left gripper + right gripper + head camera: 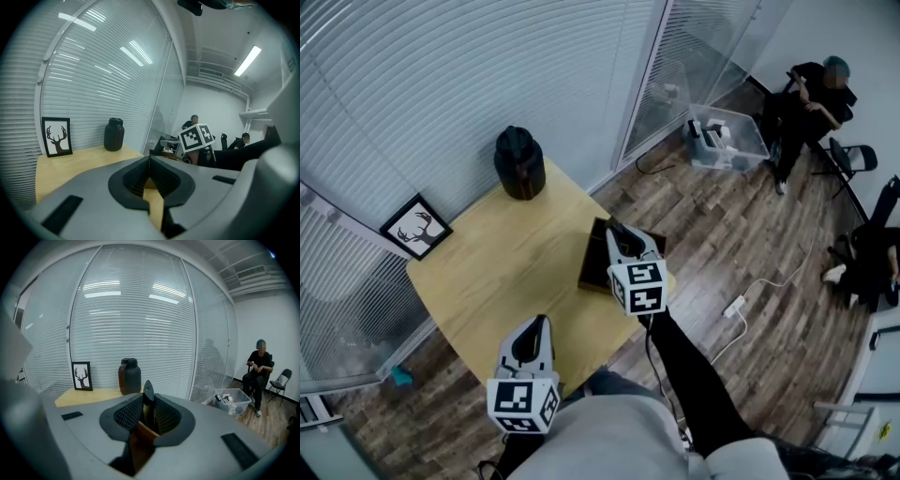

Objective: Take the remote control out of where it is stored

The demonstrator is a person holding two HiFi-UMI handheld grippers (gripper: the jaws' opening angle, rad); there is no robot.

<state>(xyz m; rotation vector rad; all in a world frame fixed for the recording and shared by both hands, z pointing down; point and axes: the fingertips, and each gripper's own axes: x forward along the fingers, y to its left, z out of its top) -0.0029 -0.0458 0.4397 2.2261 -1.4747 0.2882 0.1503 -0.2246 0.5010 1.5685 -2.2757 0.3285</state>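
Note:
A slim black remote control [147, 393] stands on edge between the jaws of my right gripper [147, 405], which is shut on it. In the head view this gripper [624, 238] hangs over a dark brown box [592, 267] at the right edge of the yellow wooden table [506, 262], and the remote's black end [622, 232] shows at the gripper's tip. The box's brown wall [141, 434] shows below the jaws. My left gripper [540, 325] is over the table's near edge, its jaws [150, 159] shut with nothing between them.
A black jar [519, 162] and a framed deer picture [415, 228] stand at the table's far side by the blinds. On the wood floor lie a clear plastic bin [727, 138] and a white power strip [735, 306]. A person [811, 94] sits at the far right.

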